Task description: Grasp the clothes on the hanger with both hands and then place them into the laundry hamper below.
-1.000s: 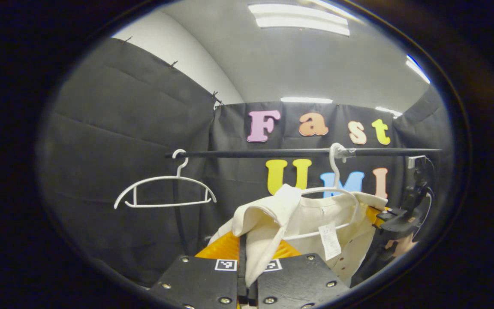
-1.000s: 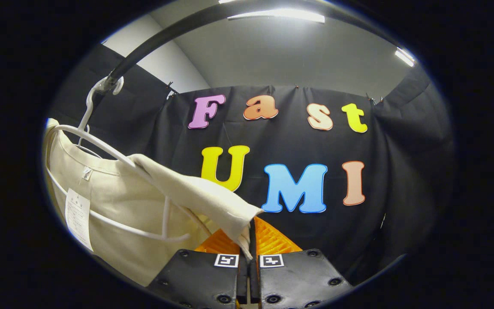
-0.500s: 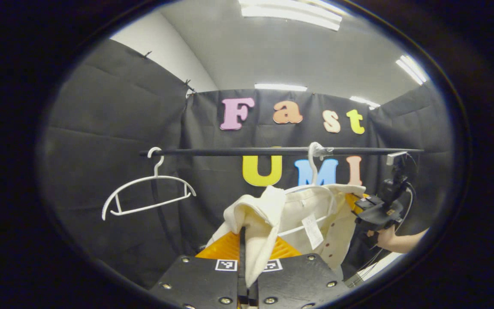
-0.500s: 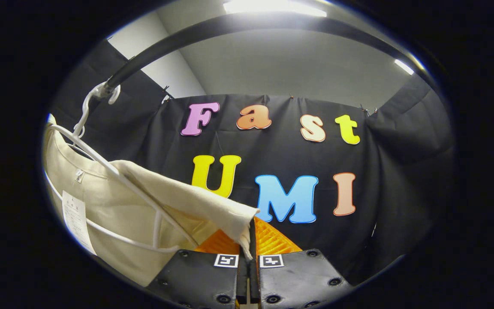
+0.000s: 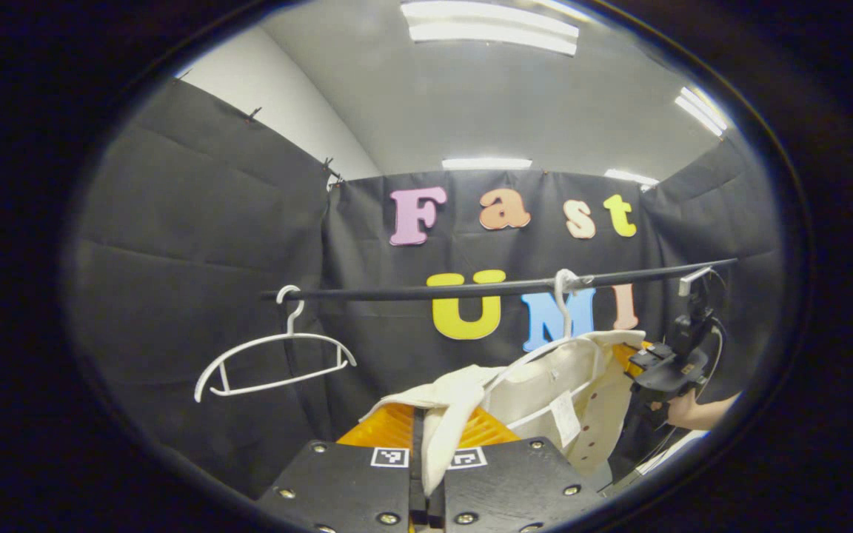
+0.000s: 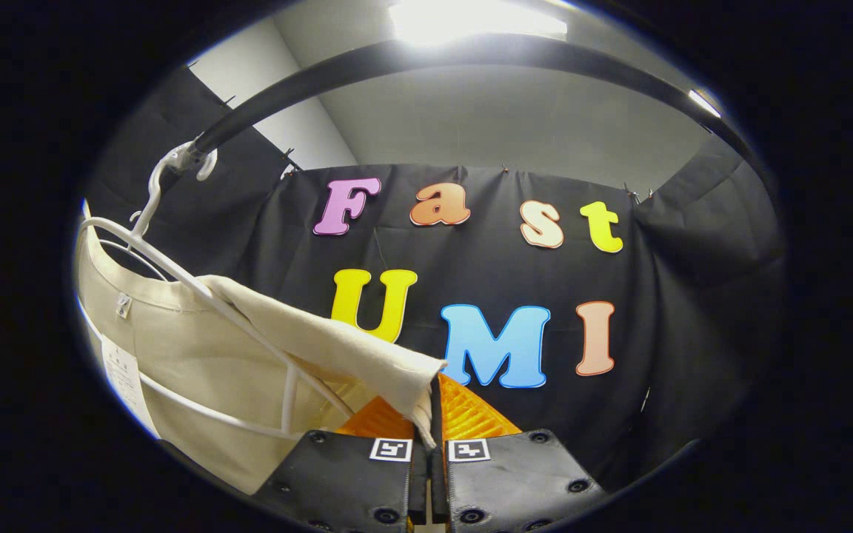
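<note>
The left gripper view showed an empty white hanger (image 5: 275, 360) on the black rail (image 5: 471, 287) and, farther off, the right gripper (image 5: 630, 360) in a hand (image 5: 697, 411), while the right gripper view gave a close look at the loaded hanger (image 6: 197, 296). The cream shirt (image 5: 560, 385) was draped on this hanger, under the rail, with a white tag (image 6: 124, 370) inside. The left gripper (image 5: 426, 451) was clamped on one shoulder of the shirt, and the right gripper was closed on the other shoulder.

Black cloth walls (image 5: 197, 244), grey ceiling (image 5: 500, 104), bright strip lights (image 5: 492, 21)
</note>
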`<action>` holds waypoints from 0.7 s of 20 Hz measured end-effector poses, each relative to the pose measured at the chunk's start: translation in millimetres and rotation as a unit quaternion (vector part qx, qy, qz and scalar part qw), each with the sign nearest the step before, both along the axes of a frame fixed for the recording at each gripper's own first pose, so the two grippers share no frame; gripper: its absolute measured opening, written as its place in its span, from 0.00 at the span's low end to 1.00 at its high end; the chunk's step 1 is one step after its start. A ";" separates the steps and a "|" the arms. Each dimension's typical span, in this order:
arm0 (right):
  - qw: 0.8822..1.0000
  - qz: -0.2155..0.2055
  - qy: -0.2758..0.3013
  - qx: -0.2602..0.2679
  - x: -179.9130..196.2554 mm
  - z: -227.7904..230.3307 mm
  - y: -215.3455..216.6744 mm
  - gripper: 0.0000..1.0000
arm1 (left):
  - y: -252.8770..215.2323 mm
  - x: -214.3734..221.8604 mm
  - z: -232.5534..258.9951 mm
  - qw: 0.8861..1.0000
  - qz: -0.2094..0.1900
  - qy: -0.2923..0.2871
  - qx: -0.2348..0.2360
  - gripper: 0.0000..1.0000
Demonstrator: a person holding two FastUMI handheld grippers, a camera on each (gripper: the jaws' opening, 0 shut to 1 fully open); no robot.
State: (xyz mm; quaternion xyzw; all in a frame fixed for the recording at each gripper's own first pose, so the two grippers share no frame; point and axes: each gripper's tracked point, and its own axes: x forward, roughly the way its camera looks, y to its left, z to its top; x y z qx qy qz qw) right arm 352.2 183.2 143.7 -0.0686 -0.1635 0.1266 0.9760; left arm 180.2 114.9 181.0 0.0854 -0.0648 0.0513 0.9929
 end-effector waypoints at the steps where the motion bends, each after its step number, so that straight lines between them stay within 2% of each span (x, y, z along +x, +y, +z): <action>1: 1.000 0.000 -0.003 -0.002 -1.2 0.6 1.2 0.04 | 6.7 3.0 -0.6 1.000 0.002 0.002 0.004 0.02; 9: 0.998 -0.009 -0.044 -0.041 23.3 -0.9 4.5 0.04 | 48.4 46.9 5.1 0.999 -0.014 0.003 0.037 0.02; 14: 0.997 -0.010 -0.053 -0.063 50.1 -5.7 19.0 0.04 | 60.8 87.1 -4.1 1.000 -0.023 0.008 0.009 0.02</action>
